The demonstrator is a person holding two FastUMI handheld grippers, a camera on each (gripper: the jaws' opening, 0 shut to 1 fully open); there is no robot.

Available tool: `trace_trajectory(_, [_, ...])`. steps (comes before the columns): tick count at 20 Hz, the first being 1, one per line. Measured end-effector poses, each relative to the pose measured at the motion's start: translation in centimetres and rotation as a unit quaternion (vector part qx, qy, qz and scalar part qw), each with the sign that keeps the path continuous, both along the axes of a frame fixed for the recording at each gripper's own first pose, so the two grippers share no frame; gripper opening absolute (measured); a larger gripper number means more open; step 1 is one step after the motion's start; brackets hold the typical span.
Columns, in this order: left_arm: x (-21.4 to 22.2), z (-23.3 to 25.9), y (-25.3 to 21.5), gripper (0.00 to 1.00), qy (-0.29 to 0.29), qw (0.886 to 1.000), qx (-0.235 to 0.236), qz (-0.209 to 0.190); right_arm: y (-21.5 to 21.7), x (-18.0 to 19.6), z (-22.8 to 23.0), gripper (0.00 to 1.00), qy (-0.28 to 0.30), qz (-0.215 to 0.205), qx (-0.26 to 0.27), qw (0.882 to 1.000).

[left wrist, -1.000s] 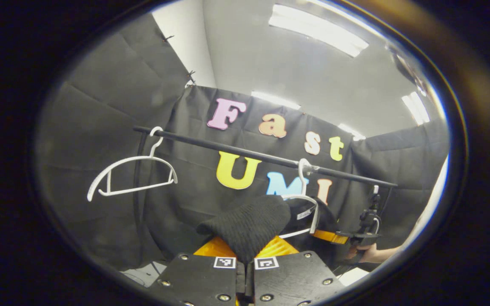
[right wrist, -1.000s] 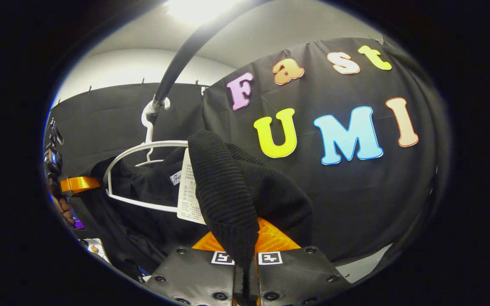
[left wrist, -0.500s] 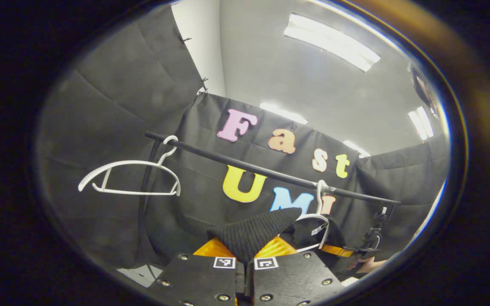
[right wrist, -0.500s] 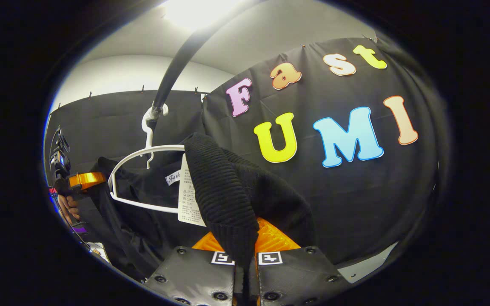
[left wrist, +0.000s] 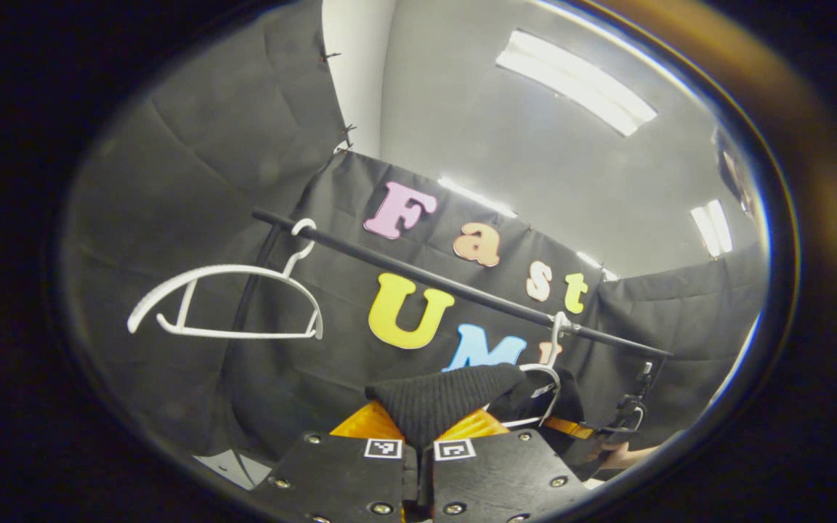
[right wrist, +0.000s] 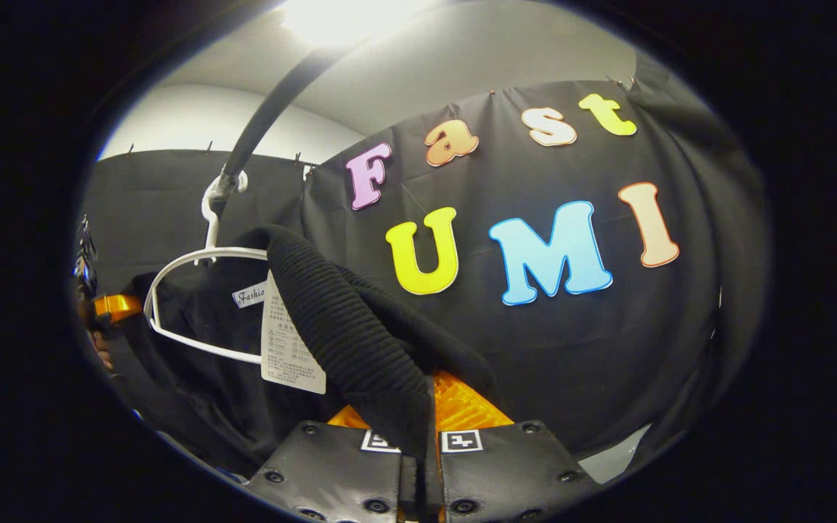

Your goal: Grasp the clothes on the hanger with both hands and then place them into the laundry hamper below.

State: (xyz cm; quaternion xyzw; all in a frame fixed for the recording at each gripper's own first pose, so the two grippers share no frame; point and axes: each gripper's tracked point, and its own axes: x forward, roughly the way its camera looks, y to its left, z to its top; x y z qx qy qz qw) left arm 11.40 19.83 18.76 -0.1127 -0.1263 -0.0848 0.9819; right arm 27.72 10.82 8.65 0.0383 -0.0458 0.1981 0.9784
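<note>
In the booth, we pinch a black ribbed garment (left wrist: 447,398) between the fingers of the left gripper (left wrist: 418,436), while the right gripper (right wrist: 420,428) clamps another fold of it. The cloth hangs partly on a white hanger (right wrist: 193,290) hooked to the black rail (left wrist: 462,290), beside a bare white hanger (left wrist: 222,301).

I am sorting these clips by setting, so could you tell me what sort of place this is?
Probably an indoor recording booth: black cloth walls, a clothes rail with white hangers, and strip lights overhead.
</note>
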Motion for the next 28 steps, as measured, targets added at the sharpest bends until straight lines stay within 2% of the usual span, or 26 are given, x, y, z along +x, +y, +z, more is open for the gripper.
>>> trace_trajectory(3, [1.9, 0.4, 1.8, 0.0, 0.01, 0.999, 0.027, 0.038, -0.8, 0.3, 1.2, 0.09, -0.021, -0.014, -0.011, 1.0])
trace_trajectory(5, [3.4, -0.7, 2.3, 0.01, 0.022, 0.999, 0.009, 0.047, -0.3, 1.0, 0.8, 0.08, -0.023, -0.016, -0.014, 0.999])
trace_trajectory(9, [3.0, -4.5, 2.6, 0.01, 0.042, 0.997, 0.008, 0.057, -0.5, 1.2, 0.2, 0.09, -0.02, -0.019, -0.002, 1.0])
trace_trajectory(11, [3.2, -5.8, 3.0, 0.01, 0.048, 0.997, -0.012, 0.06, -0.4, 1.9, 0.0, 0.08, -0.01, -0.015, 0.005, 1.0])
trace_trajectory(14, [2.3, -4.7, 3.0, 0.01, 0.039, 0.996, -0.031, 0.075, 0.1, 1.3, 0.2, 0.09, -0.014, -0.006, -0.008, 1.0])
trace_trajectory(18, [0.8, -1.4, 1.7, 0.01, 0.023, 0.994, 0.001, 0.105, 1.1, 0.5, 0.3, 0.09, -0.006, 0.013, -0.025, 1.0])
trace_trajectory(22, [-1.8, -0.9, 0.4, 0.01, 0.035, 0.99, 0.043, 0.129, 1.0, -0.4, 1.0, 0.09, -0.008, 0.015, -0.032, 0.999])
trace_trajectory(26, [-3.2, -1.3, -0.9, 0.0, 0.044, 0.99, 0.012, 0.131, 1.3, -1.1, 1.3, 0.09, -0.006, 0.018, -0.027, 0.999])
trace_trajectory(28, [-3.9, -2.0, -1.3, 0.0, 0.047, 0.99, 0.016, 0.134, 1.4, -1.2, 1.1, 0.09, -0.008, 0.018, -0.035, 0.999])
